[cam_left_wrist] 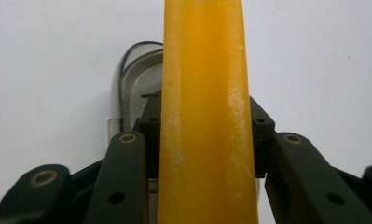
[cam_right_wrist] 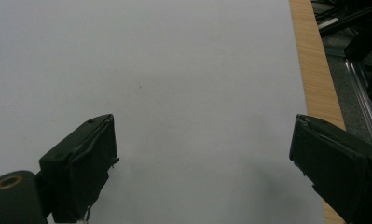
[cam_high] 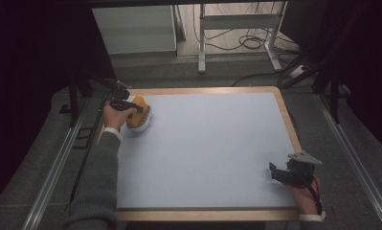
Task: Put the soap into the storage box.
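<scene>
Orange handle (cam_left_wrist: 207, 116): clamped between the two jaws of the left gripper (cam_high: 124, 106), long axis running straight out along them, with a white, pale-edged body (cam_high: 140, 122) beneath it resting at the far left corner of the light blue mat (cam_high: 212, 148). Right gripper (cam_high: 289, 173): jaws spread wide with nothing between them, near the mat's near right corner, well apart from the handle; the left hand (cam_high: 114, 116) is plainly the nearer one.

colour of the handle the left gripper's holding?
Orange-yellow handle, clearest in the left gripper view.
</scene>
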Action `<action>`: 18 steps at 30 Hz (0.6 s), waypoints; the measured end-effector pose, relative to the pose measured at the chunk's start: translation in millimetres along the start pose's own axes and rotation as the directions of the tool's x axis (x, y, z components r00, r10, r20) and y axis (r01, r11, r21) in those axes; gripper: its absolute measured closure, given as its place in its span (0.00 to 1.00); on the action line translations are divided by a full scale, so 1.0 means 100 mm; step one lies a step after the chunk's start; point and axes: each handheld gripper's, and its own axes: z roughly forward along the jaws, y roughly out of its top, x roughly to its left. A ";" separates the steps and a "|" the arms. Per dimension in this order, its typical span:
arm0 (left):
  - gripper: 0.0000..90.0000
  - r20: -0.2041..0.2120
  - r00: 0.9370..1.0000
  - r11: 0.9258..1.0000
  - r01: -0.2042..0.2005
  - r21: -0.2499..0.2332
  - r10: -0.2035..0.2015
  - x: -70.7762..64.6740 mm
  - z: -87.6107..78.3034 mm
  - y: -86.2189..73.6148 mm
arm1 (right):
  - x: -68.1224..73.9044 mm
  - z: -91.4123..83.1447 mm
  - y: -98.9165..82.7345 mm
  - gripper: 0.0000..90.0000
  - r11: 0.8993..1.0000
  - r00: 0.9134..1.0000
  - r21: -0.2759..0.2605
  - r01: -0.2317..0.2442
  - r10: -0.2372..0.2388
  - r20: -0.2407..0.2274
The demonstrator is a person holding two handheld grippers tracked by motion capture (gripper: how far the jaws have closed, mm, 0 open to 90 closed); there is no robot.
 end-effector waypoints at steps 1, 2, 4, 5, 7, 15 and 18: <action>0.67 -0.002 1.000 1.000 0.003 -0.001 -0.003 0.00 0.00 0.00 | 0.00 0.00 0.00 0.08 1.000 1.000 0.000 0.002 -0.002 0.000; 0.67 -0.002 1.000 1.000 0.003 0.000 -0.003 0.00 0.00 0.00 | 0.00 0.00 0.00 0.08 1.000 1.000 -0.001 0.002 -0.002 0.001; 0.67 -0.002 1.000 1.000 0.001 0.002 -0.001 0.01 0.01 0.00 | 0.00 0.00 0.00 0.08 1.000 1.000 -0.001 0.002 -0.002 0.001; 0.67 -0.004 1.000 1.000 -0.002 0.007 0.002 0.01 0.02 0.00 | 0.00 0.00 0.00 0.08 1.000 1.000 -0.001 0.001 -0.001 0.001; 0.67 0.000 1.000 1.000 0.008 -0.001 -0.008 0.02 0.02 0.00 | 0.00 0.00 0.00 0.08 1.000 1.000 0.000 0.003 -0.003 0.001; 0.54 -0.048 0.999 1.000 -0.009 0.006 0.009 0.01 -0.04 0.00 | 0.00 0.00 0.00 0.08 1.000 1.000 0.000 0.001 -0.001 0.001; 0.52 -0.047 0.999 1.000 -0.013 0.012 0.013 0.03 -0.05 -0.02 | 0.01 0.00 0.00 0.08 1.000 1.000 -0.001 0.008 -0.008 0.002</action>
